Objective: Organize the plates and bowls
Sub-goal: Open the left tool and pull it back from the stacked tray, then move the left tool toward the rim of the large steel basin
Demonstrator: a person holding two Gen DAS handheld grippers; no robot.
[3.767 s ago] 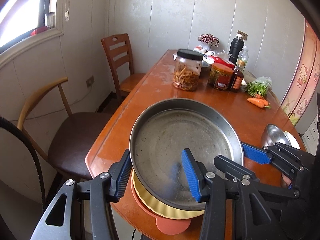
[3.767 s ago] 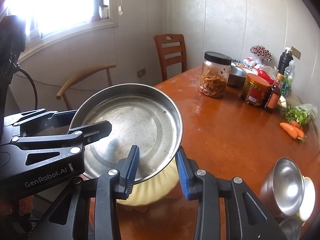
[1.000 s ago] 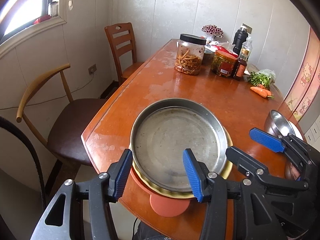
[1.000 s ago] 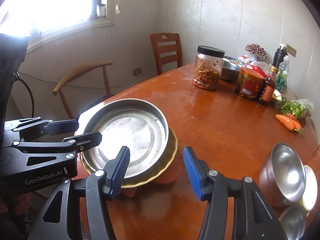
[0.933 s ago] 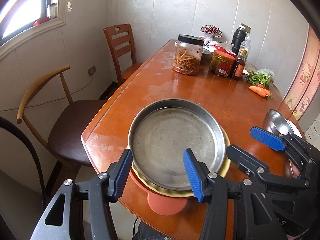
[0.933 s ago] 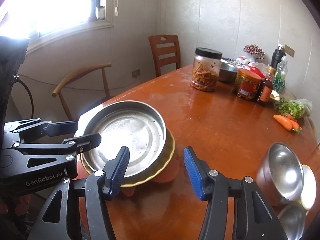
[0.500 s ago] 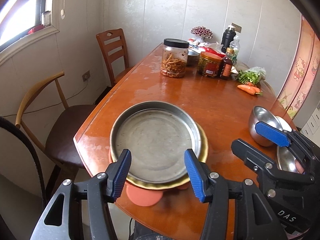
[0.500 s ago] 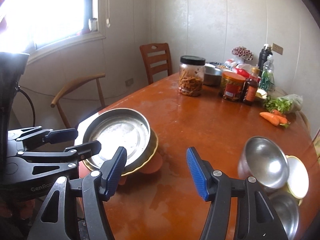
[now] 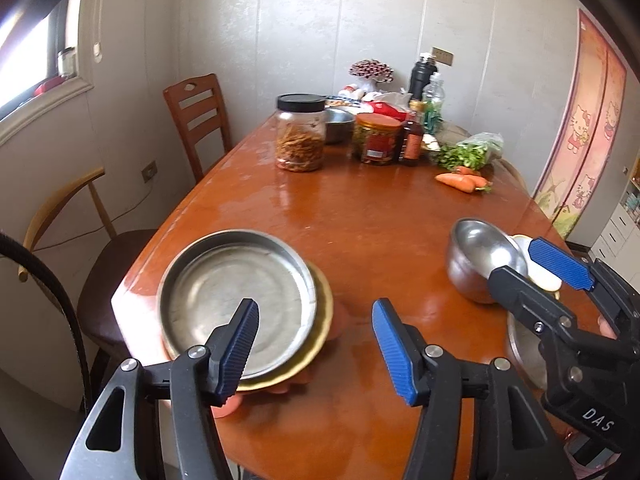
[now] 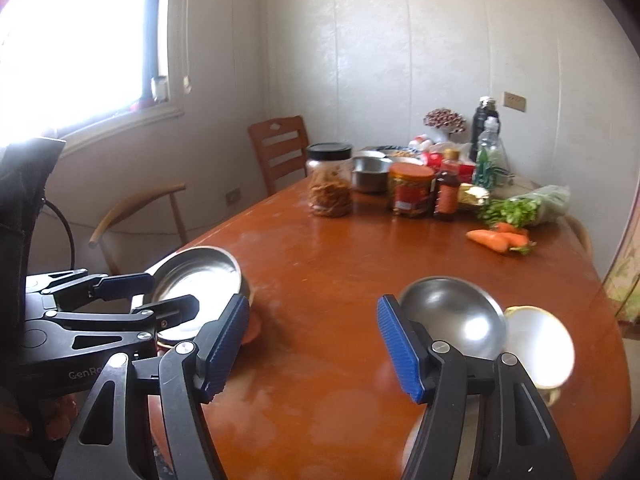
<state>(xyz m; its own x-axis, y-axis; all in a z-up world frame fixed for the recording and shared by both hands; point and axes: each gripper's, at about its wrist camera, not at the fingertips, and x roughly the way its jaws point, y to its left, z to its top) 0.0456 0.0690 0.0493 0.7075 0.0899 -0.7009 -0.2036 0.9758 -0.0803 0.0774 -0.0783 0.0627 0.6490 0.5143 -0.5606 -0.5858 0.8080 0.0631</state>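
We have set the metal pan (image 9: pixel 236 296) on the stacked plates (image 9: pixel 322 320); both jaws have just opened, empty, freeing us for the bowls (image 10: pixel 452 320).

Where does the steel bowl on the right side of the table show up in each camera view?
Left wrist: steel bowl at right of centre, behind the right hand-held gripper.
Right wrist: steel bowl low, right of centre.
Shared landmark: the carrots lie beyond it.

Bright window (image 10: pixel 80 40), pale walls (image 9: pixel 320 20), wooden chairs (image 9: pixel 198 120).
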